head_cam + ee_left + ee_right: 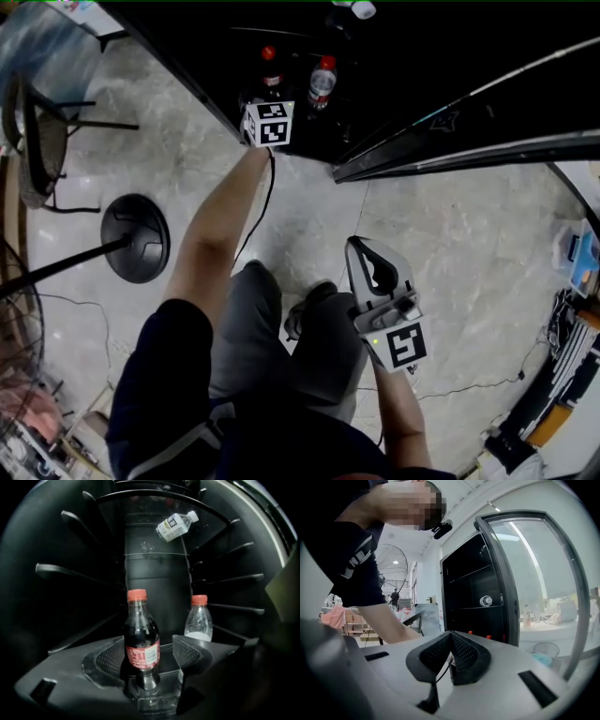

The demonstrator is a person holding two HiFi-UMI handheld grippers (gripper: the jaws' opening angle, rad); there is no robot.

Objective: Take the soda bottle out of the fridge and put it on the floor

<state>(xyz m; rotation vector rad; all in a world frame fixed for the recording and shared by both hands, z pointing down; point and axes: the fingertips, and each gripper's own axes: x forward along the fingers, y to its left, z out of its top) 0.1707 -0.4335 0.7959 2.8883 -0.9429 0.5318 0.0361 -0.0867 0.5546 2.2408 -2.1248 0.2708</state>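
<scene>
Two bottles: soda bottle (140, 639) left, clear bottle (198, 620) right, both upright inside the fridge (154, 573)
Left tongs (149, 654): wide apart around the soda bottle, not squeezing it
Right tongs (450, 656): closed up, nothing in them

Three bottles are counted in the fridge (70, 569): one soda bottle (141, 639), one upright clear bottle (198, 620), one lying clear bottle (176, 526).

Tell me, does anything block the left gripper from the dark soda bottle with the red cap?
Nothing visible does. The dark red-capped plastic soda bottle stands between the open jaws of the left gripper; the clear red-capped bottle stands behind, to its right.
</scene>
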